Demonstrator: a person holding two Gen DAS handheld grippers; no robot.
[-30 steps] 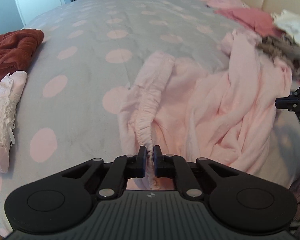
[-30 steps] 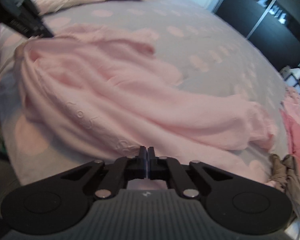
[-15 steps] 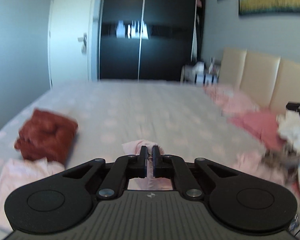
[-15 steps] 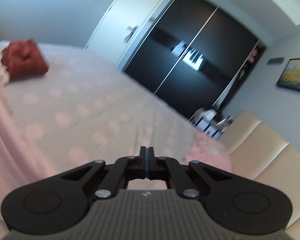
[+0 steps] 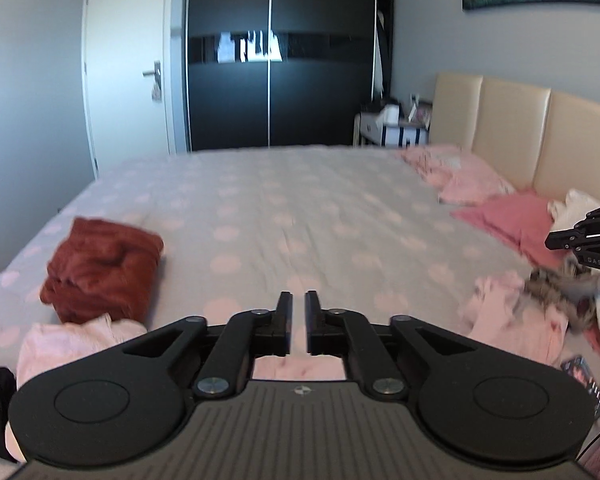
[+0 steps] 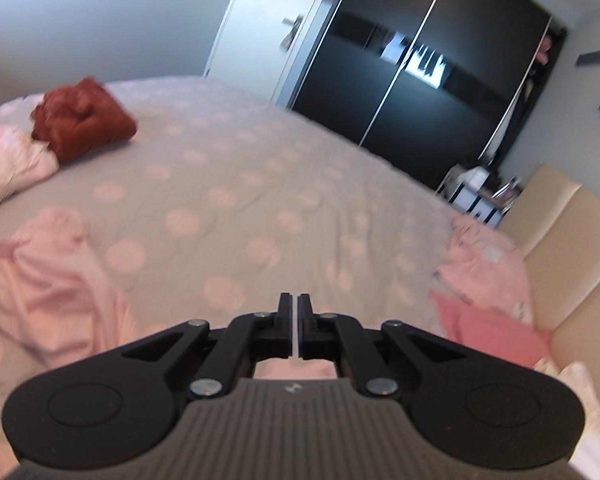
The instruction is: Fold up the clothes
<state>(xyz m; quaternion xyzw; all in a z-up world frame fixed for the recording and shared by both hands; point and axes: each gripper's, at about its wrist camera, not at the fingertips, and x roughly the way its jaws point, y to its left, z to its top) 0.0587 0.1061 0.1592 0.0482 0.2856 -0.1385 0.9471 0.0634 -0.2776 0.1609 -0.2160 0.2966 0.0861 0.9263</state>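
Note:
Both grippers are raised above the bed and look across the room. My left gripper (image 5: 298,300) has a narrow gap between its fingers, with nothing visible between the tips; pale pink cloth (image 5: 298,370) shows just under its base. My right gripper (image 6: 294,304) is nearly shut, a thin slit between its fingers, with pink cloth (image 6: 294,368) under its base. The pale pink garment (image 6: 40,288) lies crumpled on the bed at the left of the right wrist view and shows at the right in the left wrist view (image 5: 512,320). The right gripper shows at the right edge of the left wrist view (image 5: 588,236).
The grey bedspread (image 5: 300,216) has pink dots. A folded rust-red garment (image 5: 100,268) and a white-pink folded one (image 5: 68,340) lie at the left. Pink pillows (image 5: 460,176) and a heap of mixed clothes (image 5: 572,292) lie by the beige headboard (image 5: 540,140). A black wardrobe (image 5: 280,52) stands behind.
Both grippers have lifted from the bed and tilted up. The left gripper, shut on the pink sleeve a second ago, now shows a gap with no cloth between its tips. The right gripper has opened a slit.

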